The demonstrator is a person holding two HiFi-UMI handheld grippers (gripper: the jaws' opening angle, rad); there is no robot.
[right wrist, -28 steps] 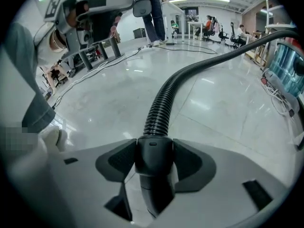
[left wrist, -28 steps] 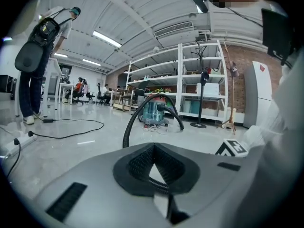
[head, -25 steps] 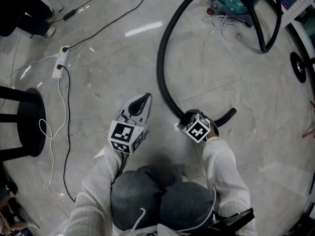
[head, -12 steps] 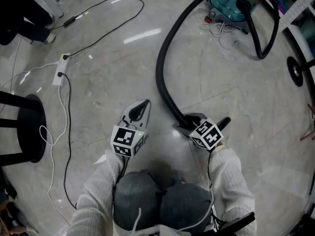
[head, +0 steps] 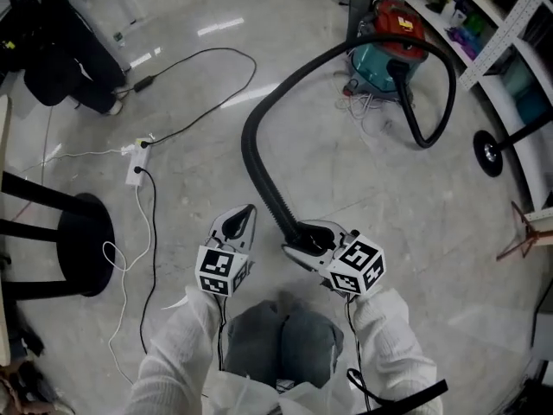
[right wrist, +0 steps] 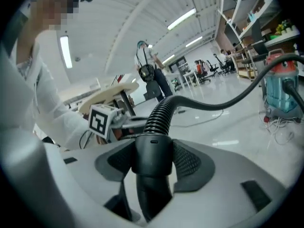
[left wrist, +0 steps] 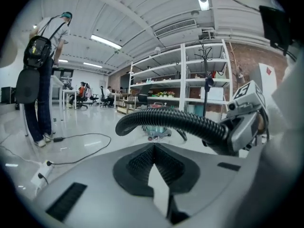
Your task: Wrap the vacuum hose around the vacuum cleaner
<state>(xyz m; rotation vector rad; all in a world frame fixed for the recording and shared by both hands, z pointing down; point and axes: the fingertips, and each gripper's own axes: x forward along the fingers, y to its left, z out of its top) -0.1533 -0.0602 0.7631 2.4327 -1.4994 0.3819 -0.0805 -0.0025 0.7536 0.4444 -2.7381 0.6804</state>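
Note:
A teal and red vacuum cleaner [head: 387, 48] stands on the floor at the far upper right, also in the right gripper view [right wrist: 285, 87]. Its black ribbed hose [head: 259, 158] loops out from it in a wide arc and comes back toward me. My right gripper [head: 304, 242] is shut on the hose's smooth black end cuff [right wrist: 152, 160], which is raised off the floor. My left gripper [head: 240, 223] hangs just left of the hose, shut with nothing in it. In the left gripper view the hose [left wrist: 171, 122] crosses in front of its jaws.
A white power strip [head: 136, 164] with black and white cables lies on the floor to the left. A black stool [head: 69, 253] stands at the left edge. Shelving [head: 510, 24] and a wheeled stand [head: 492, 150] line the right side. A person with a backpack [left wrist: 40, 75] stands farther off.
My right gripper has lifted the hose end and carried it left, toward the left gripper. The head view has swung up, so the vacuum cleaner shows more fully.

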